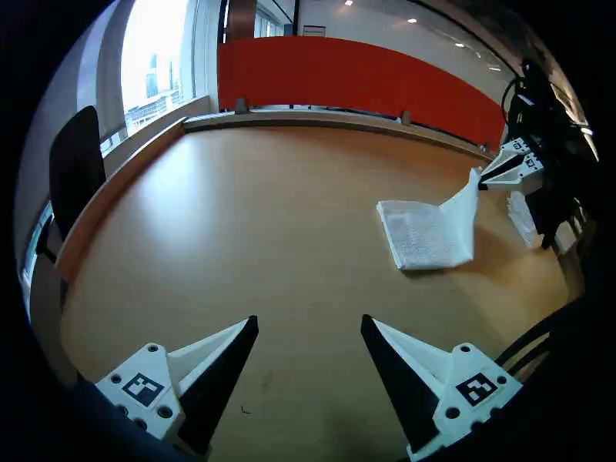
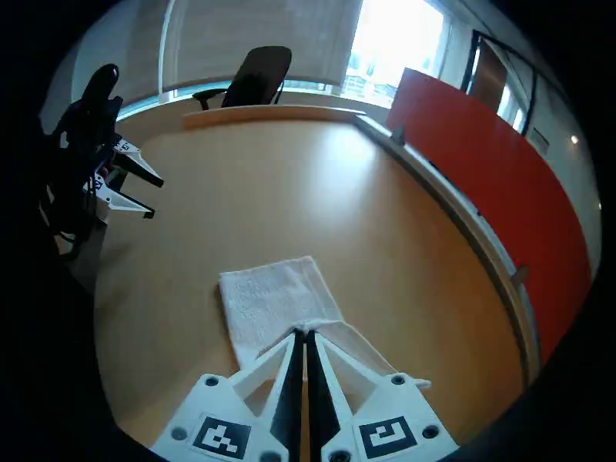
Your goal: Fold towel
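A white towel [image 1: 425, 233] lies folded on the wooden table [image 1: 269, 231], to the right of middle in the left gripper view. One of its corners is lifted off the table. My right gripper [image 1: 483, 183] is shut on that raised corner. In the right gripper view the towel [image 2: 273, 304] lies just ahead of the right gripper [image 2: 304, 333], whose fingers pinch its near edge. My left gripper [image 1: 308, 327] stands open above bare table, well short of the towel, with nothing between its fingers. It appears far off at the left as the left gripper [image 2: 150, 196] in the right gripper view.
A red partition [image 1: 362, 81] runs along the table's far edge. An office chair [image 2: 254, 73] stands behind the table by bright windows, and another dark chair [image 1: 75, 165] sits at the left edge. Another white cloth [image 1: 523, 219] lies beside the right gripper.
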